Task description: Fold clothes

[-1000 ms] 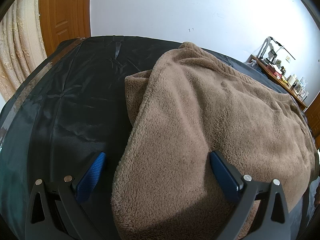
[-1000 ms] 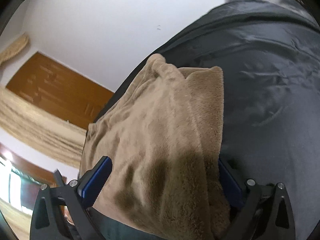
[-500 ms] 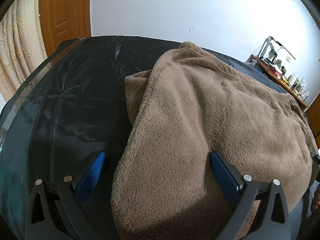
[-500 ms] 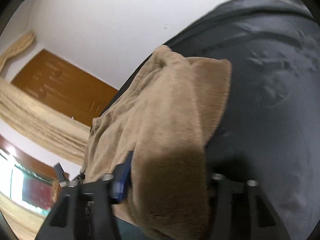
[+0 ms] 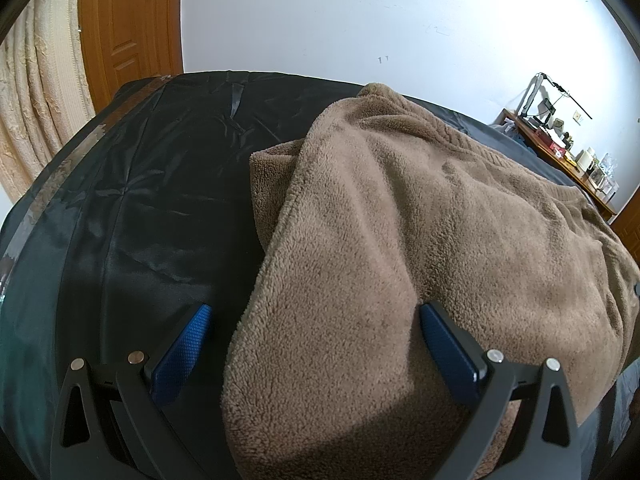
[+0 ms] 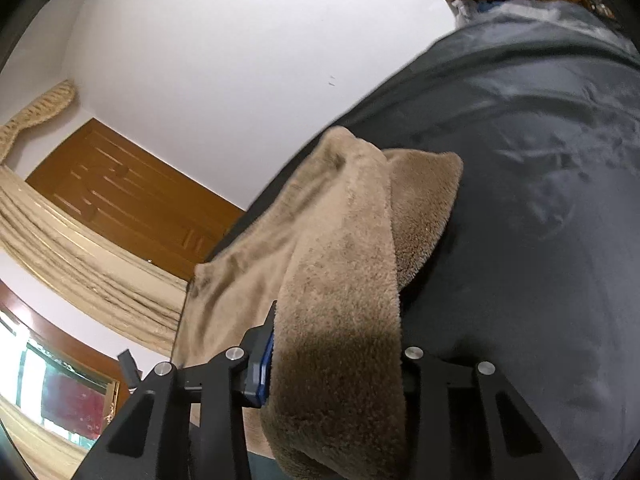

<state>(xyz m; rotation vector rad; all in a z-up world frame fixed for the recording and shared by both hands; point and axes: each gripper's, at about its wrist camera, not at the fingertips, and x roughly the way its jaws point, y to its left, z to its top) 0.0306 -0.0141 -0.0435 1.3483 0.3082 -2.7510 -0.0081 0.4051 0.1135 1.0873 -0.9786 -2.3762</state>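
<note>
The left gripper [image 5: 312, 334] sits low over the near end of the brown fleece garment [image 5: 420, 240], its jaws spread wide. One blue pad [image 5: 182, 350] hangs over the black sheet [image 5: 132, 208] to the left of the cloth's edge, and the other presses against the fleece on the right, so a thick fold of the garment lies between the two without being pinched. From this side the fleece spreads across the right half of the bed, a doubled layer showing at its far left corner, while the bare sheet takes up the left half. A wooden door [image 5: 128, 28] and a cream curtain [image 5: 36, 92] stand behind the bed on the left, and a cluttered wooden shelf [image 5: 560, 152] runs along the white wall at far right.

From the right wrist view, the right gripper [image 6: 336, 364] is drawn in close around a rolled strip of the same fleece garment [image 6: 344, 264], with the cloth filling the narrow gap between its fingers and draping over the front of them. The strip rises away from the gripper toward a folded corner lying on the black sheet [image 6: 540, 220], which fills the right side. The door [image 6: 120, 196] and curtain [image 6: 76, 264] appear tilted at left.
</note>
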